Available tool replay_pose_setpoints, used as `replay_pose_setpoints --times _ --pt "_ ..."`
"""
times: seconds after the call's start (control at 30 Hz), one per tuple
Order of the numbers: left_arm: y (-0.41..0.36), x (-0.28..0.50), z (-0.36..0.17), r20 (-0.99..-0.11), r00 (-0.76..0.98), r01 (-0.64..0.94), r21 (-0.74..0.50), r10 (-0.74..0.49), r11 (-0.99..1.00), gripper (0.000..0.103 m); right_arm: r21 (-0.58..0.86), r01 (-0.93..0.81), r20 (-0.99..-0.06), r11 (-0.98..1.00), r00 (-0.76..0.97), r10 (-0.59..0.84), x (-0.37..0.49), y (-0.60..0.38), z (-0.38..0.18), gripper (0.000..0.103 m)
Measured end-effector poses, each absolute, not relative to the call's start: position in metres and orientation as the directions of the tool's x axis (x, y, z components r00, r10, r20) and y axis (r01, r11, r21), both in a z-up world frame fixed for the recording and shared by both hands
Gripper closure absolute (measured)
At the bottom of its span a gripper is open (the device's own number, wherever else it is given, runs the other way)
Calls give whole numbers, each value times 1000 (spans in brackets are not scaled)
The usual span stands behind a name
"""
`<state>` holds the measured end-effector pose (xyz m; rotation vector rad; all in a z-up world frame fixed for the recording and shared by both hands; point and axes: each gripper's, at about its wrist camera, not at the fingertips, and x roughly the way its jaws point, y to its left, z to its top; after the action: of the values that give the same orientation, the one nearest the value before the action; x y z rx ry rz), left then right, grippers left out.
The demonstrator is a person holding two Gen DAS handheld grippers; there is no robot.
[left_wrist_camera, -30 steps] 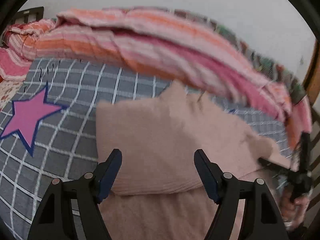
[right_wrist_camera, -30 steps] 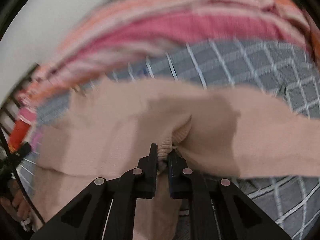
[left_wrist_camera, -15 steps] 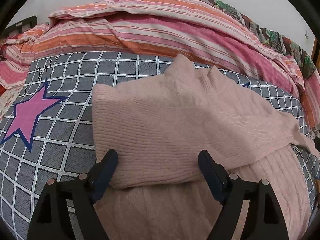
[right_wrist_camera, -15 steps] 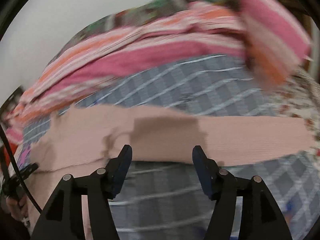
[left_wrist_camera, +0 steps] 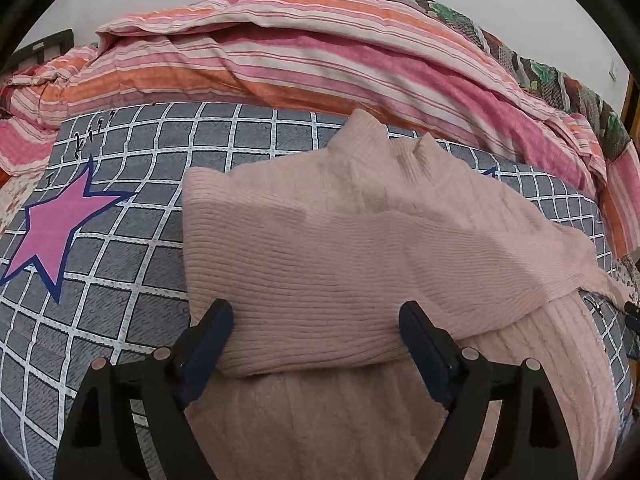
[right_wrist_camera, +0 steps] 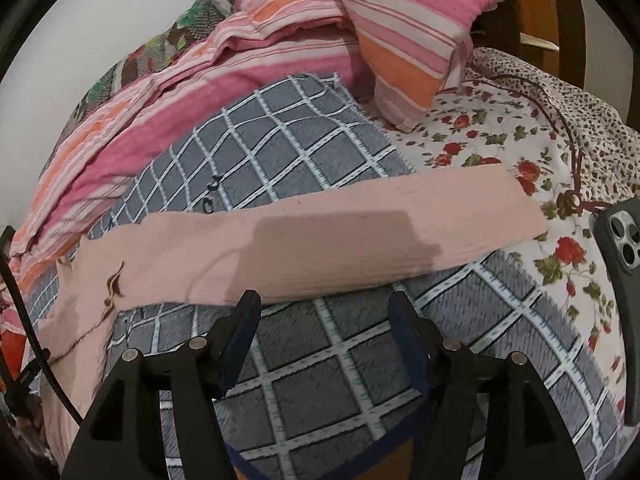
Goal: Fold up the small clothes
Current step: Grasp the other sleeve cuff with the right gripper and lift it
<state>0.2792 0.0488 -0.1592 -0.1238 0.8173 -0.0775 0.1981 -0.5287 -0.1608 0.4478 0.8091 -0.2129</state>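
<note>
A pink ribbed sweater (left_wrist_camera: 340,248) lies on a grey checked blanket (left_wrist_camera: 120,240), its left part folded over the body. My left gripper (left_wrist_camera: 316,320) hovers over the near edge of that fold; its jaws are opening, and the fold lies between and below the fingers without being pressed. In the right wrist view one sweater sleeve (right_wrist_camera: 320,240) lies stretched flat across the blanket (right_wrist_camera: 300,380) toward the right. My right gripper (right_wrist_camera: 324,308) stands open just short of the sleeve's near edge, with only blanket between its fingers.
A pink and orange striped quilt (left_wrist_camera: 280,52) is heaped along the far side. A striped pillow (right_wrist_camera: 408,32) and a floral sheet (right_wrist_camera: 480,140) lie at the far right. A dark phone (right_wrist_camera: 624,280) stands at the right edge. A pink star (left_wrist_camera: 56,224) marks the blanket's left.
My right gripper let go of the sleeve cuff, opened and swung to the right; the sleeve now lies flat. The left gripper's jaws widened a little while it stayed in place.
</note>
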Motion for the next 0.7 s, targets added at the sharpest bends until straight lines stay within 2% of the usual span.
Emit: replay_pose_setpoints --times 0.1,0.27,0.33,0.4,0.43,0.47,0.57,0.7 --pt "48 280 -160 -723 681 27 -138 -119 990 17 366 381 -731 849 682 9 205 -548 -164 38" --pt "47 282 -161 -725 678 38 -129 -121 991 15 368 468 -738 803 673 -54 208 -571 -165 38" --pt "46 283 -161 -726 677 42 -124 -120 991 14 405 467 -728 786 685 -31 210 -580 -168 39" --pt "46 283 -161 -725 678 44 -127 -123 991 14 405 470 -720 784 693 -43 212 -584 -169 55" --pt "47 283 -161 -723 679 45 -132 -128 990 14 394 476 -720 787 691 -58 212 -584 -169 79" --pt "48 283 -161 -721 681 46 -139 -133 989 14 385 477 -719 790 691 -67 213 -585 -169 93" --pt "51 280 -159 -711 688 44 -158 -145 986 14 369 450 -691 813 718 -84 212 -579 -163 96" --pt "56 276 -157 -695 702 35 -188 -158 982 14 268 439 -636 858 749 -184 205 -559 -145 96"
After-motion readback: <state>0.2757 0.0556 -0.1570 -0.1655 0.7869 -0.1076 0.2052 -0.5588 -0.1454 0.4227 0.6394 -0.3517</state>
